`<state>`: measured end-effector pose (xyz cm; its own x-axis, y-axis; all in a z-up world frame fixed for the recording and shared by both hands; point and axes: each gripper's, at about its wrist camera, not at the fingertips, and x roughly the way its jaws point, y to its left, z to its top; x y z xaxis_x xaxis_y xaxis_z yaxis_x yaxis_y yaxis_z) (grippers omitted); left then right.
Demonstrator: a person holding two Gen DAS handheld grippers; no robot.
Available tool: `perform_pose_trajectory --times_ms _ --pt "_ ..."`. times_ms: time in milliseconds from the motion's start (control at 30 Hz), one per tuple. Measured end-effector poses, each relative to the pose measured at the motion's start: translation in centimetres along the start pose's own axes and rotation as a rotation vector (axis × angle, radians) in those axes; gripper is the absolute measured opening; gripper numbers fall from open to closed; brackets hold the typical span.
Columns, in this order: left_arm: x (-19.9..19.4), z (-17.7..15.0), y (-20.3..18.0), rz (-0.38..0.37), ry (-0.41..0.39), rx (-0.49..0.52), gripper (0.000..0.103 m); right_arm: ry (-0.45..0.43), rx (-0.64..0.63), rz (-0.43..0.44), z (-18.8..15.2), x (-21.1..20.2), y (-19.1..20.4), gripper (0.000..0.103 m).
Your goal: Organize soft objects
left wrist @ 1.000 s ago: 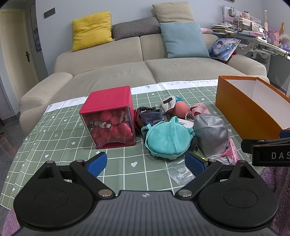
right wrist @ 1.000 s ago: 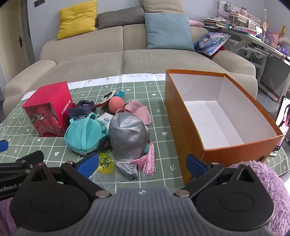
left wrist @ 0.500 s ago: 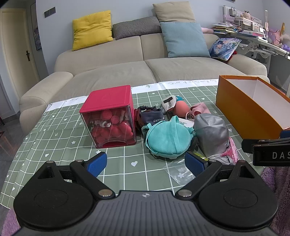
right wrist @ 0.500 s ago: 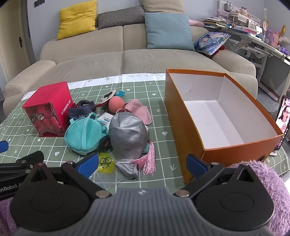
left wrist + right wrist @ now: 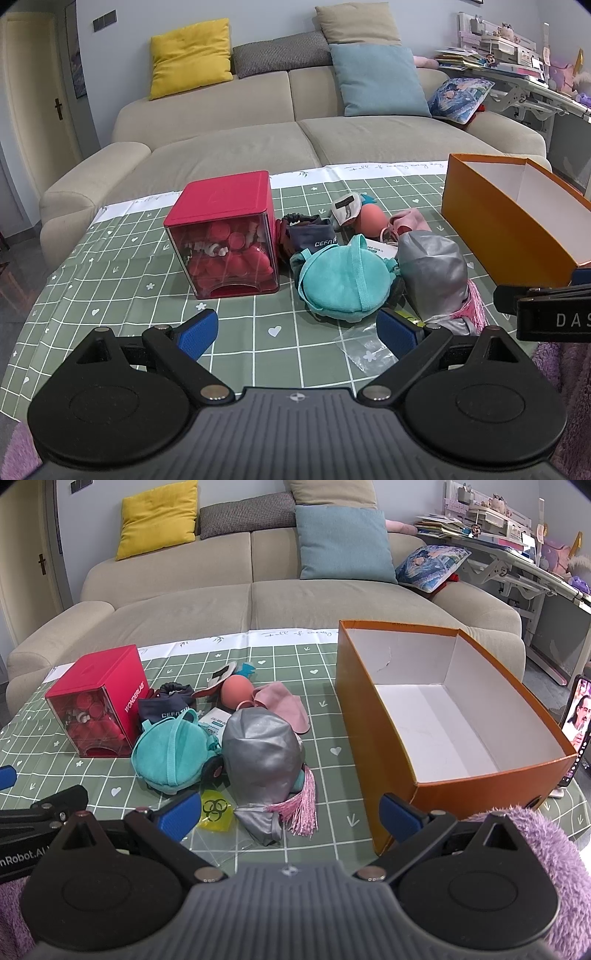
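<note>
Left gripper [image 5: 297,330]: jaws wide apart, empty, over the green checked tablecloth [image 5: 122,284].
Right gripper [image 5: 290,810]: spread wide, empty.
Yellow biohazard-marked bag [image 5: 216,810]: beside its left fingertip.
Silver fabric pouch [image 5: 264,758]: just ahead, pink tassel attached.
Teal plush bag [image 5: 343,282]: touching the pouch.
Red plastic box [image 5: 101,701]: reads "WONDERLAB".
Orange cardboard box [image 5: 369,709]: right, open.

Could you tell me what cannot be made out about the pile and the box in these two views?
- Orange box: left view cuts off its right end; floor hidden by its wall.
- Small white packet: right view, print too small, teal pouch covers part.
- Silver bag: underside hidden in both.
</note>
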<state>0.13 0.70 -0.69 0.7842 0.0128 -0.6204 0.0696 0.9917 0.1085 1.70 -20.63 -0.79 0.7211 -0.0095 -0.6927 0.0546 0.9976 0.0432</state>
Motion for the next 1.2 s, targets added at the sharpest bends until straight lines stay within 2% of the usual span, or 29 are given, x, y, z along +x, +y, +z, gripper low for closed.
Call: perform_pose_trajectory --times_ms 233,333,467,533,600,633,767,867,967,1200 --pt "0.0 0.1 0.1 -0.021 0.02 -0.012 0.103 0.024 -0.002 0.011 -0.6 0.7 0.2 0.1" --pt "0.2 0.2 0.6 -0.068 0.043 -0.049 0.103 0.047 0.0 0.03 -1.0 1.0 0.3 0.1" --pt "0.7 0.5 1.6 -0.086 0.075 -0.112 0.103 0.071 0.0 0.051 -0.6 1.2 0.1 0.1" --pt "1.2 0.7 1.9 -0.109 0.097 -0.129 0.099 0.087 0.0 0.073 -0.4 1.5 0.2 0.1" --pt "1.9 1.0 2.0 -0.155 0.121 -0.129 0.087 0.1 -0.005 0.09 -0.2 1.9 0.3 0.1" --pt "2.3 1.1 2.0 -0.171 0.129 -0.124 0.086 0.103 -0.013 0.093 -0.1 2.2 0.5 0.099" --pt "3.6 2.0 1.7 -0.205 0.124 -0.08 0.08 0.1 -0.074 0.111 0.8 3.4 1.4 0.089" --pt "4.5 2.9 1.4 -0.198 0.074 -0.038 0.079 0.065 -0.112 0.111 1.9 4.4 1.6 0.087" --pt "6.2 3.9 1.7 -0.254 0.092 -0.073 0.08 0.04 -0.135 0.116 3.0 5.8 1.7 0.087" --pt "9.9 4.9 0.9 -0.235 0.112 -0.082 0.085 0.023 -0.169 0.119 4.9 9.7 1.8 0.086"
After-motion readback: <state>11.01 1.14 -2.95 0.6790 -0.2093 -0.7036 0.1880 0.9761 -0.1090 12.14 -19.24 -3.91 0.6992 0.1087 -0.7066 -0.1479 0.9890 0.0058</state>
